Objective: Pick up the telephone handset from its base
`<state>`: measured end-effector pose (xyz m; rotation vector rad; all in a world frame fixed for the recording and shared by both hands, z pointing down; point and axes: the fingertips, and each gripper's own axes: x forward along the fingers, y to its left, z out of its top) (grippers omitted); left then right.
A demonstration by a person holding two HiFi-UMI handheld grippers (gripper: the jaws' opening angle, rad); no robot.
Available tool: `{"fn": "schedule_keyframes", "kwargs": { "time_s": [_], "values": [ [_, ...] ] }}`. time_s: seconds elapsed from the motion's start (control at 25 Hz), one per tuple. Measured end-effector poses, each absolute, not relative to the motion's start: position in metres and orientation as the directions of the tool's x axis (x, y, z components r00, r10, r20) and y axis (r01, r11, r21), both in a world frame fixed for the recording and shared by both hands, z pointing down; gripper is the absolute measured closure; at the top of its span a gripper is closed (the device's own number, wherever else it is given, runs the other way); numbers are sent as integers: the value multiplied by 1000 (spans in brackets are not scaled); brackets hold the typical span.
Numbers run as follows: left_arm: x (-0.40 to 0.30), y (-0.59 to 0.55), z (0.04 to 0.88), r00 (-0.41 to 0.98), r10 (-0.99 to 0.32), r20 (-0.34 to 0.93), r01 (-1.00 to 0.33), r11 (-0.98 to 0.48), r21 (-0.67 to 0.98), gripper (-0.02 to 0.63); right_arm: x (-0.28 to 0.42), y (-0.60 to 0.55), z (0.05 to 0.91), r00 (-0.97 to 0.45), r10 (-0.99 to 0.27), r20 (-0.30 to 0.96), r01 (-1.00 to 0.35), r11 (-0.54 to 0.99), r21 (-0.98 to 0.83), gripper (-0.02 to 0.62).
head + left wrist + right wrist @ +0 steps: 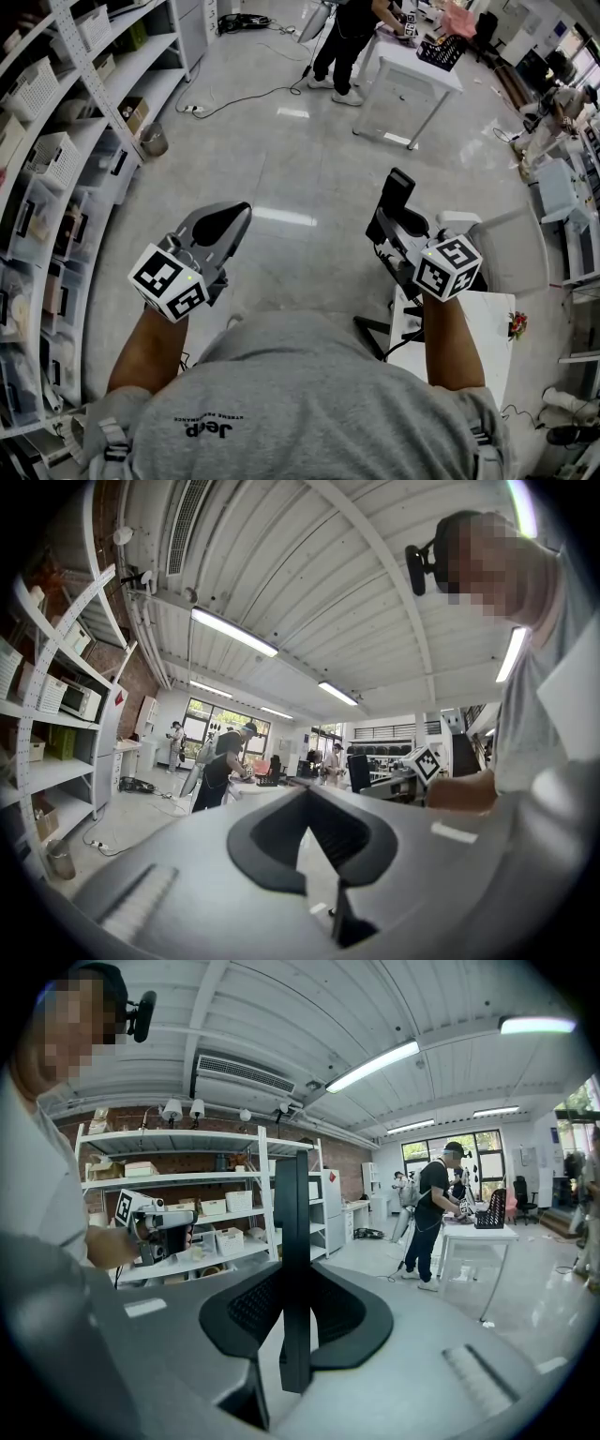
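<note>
Clamping the black telephone handset [294,1213], right gripper [296,1283], left gripper [309,794] closed and empty, head view alone showing floor [300,169] below both.

You're in an open lab-workshop rather than a home. Metal shelving [70,141] stacked with white bins [33,84] lines your left, and cables [244,98] trail across the glossy floor [281,178]. Another person [349,37] stands working at a white table [412,75]. Strip lights [234,632] hang from a bare, beamed ceiling [309,574] (a brick wall [349,1168] backs the shelves).
</note>
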<state>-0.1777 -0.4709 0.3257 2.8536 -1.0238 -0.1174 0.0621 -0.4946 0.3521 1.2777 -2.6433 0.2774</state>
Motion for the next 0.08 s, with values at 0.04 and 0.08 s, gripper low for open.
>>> {"fn": "schedule_keyframes", "kwargs": {
  "time_s": [0.04,0.08],
  "values": [
    [-177,-471,325,770,-637,-37,-629,-767,128,555,62,-495,352,-610,-751,252,-787,611,-85,518],
    [-177,-471,325,770,-637,-37,-629,-767,129,555,63,-495,351,-610,-751,252,-787,611,-85,518]
  ]
}}
